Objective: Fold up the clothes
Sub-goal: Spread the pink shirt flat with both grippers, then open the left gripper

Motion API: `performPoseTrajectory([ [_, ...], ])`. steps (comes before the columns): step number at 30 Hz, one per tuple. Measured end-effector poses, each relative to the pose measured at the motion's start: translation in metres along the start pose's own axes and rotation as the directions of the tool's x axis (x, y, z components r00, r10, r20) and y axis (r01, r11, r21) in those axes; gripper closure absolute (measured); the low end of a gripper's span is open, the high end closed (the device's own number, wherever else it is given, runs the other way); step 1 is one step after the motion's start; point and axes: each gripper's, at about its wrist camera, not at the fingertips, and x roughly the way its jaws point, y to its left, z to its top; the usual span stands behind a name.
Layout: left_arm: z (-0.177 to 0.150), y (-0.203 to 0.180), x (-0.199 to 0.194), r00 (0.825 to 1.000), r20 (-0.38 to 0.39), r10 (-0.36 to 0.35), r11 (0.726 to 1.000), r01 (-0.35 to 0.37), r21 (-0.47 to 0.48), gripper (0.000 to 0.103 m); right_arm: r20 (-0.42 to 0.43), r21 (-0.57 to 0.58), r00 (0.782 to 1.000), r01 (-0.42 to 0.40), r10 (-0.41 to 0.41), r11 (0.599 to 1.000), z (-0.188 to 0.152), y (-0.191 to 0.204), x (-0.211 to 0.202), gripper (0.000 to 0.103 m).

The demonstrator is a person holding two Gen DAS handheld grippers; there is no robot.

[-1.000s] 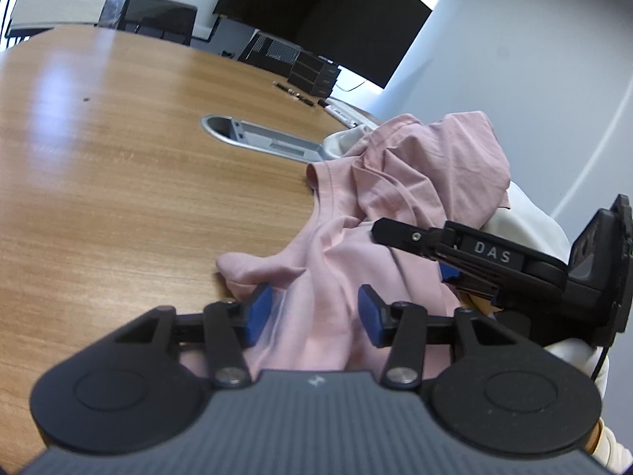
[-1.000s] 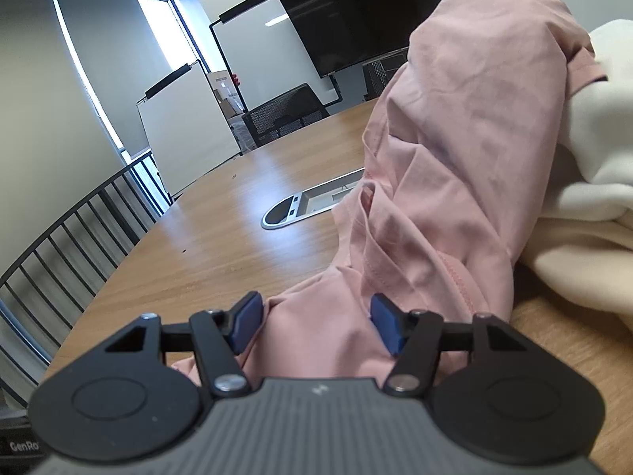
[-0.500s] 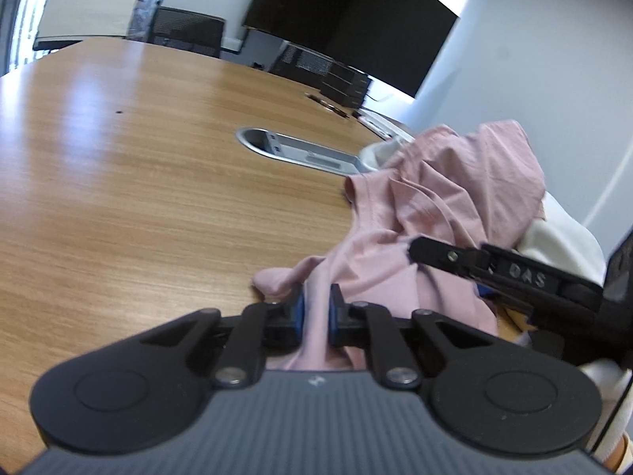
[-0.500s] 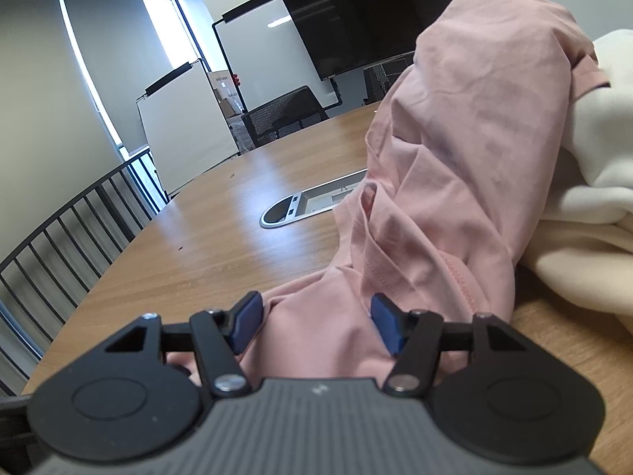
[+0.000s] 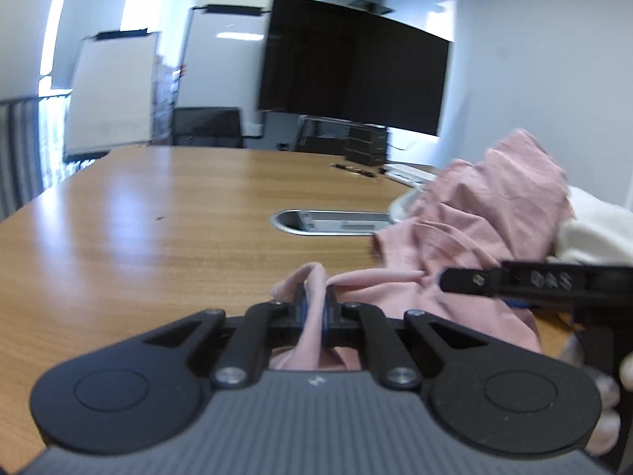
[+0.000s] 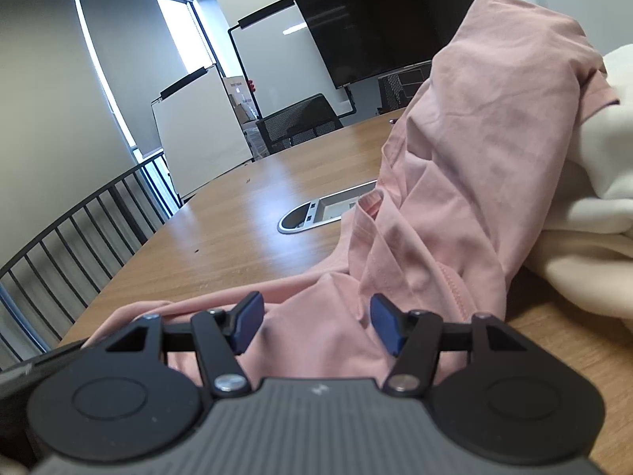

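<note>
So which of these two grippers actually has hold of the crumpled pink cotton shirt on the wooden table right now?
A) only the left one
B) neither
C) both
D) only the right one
A: the left gripper has its blue pads shut on a fold of the crumpled pink cotton shirt, while the right gripper stands open, its blue pads apart with the pink cloth between them.

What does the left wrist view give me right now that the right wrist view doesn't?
Only the left wrist view shows the left tongs shut on a pinched fold of the pink shirt, and the right tongs' finger from the side. Only the right wrist view shows the right tongs open over the shirt, gripping nothing, plus the metal railing. Both show the shirt draped over a cream garment, the wooden table and its cable port.
</note>
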Motion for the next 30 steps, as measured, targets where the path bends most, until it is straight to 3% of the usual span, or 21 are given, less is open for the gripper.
performPoseTrajectory([
  [2,-0.002,-0.006,-0.003,1.0,0.009,-0.024,0.999,0.024,0.033,0.098,0.008,0.006,1.0,-0.005,0.005,1.0,0.001,-0.001,-0.001,0.037],
  [6,-0.005,-0.015,-0.006,0.999,0.033,0.007,0.996,-0.009,0.085,0.098,0.014,-0.03,0.999,-0.028,0.029,0.999,0.002,0.005,-0.003,0.037],
  [10,-0.002,-0.004,-0.003,0.999,0.016,0.034,0.999,-0.035,0.026,0.098,0.016,-0.08,0.999,-0.042,0.044,0.996,0.002,0.014,-0.004,0.037],
  [18,0.006,0.023,0.008,0.997,-0.017,0.073,0.993,-0.074,-0.096,0.098,0.073,-0.204,0.997,0.037,-0.022,0.978,-0.007,0.036,-0.006,0.037],
  [22,0.011,0.033,-0.002,0.983,0.05,0.174,0.977,-0.166,-0.137,0.098,0.111,-0.241,0.993,0.051,-0.025,0.969,-0.011,0.04,-0.012,0.037],
  [26,0.013,0.039,-0.009,0.948,0.08,0.309,0.94,-0.291,-0.18,0.098,0.14,-0.284,0.99,0.058,-0.018,0.957,-0.016,0.048,-0.018,0.037],
  [28,0.014,0.04,-0.007,0.947,0.059,0.314,0.936,-0.299,-0.183,0.098,0.133,-0.29,0.991,0.052,-0.014,0.956,-0.018,0.051,-0.019,0.037],
  [30,0.013,0.04,-0.004,0.959,0.022,0.283,0.944,-0.274,-0.183,0.099,0.127,-0.295,0.992,0.052,-0.015,0.954,-0.019,0.053,-0.019,0.037],
])
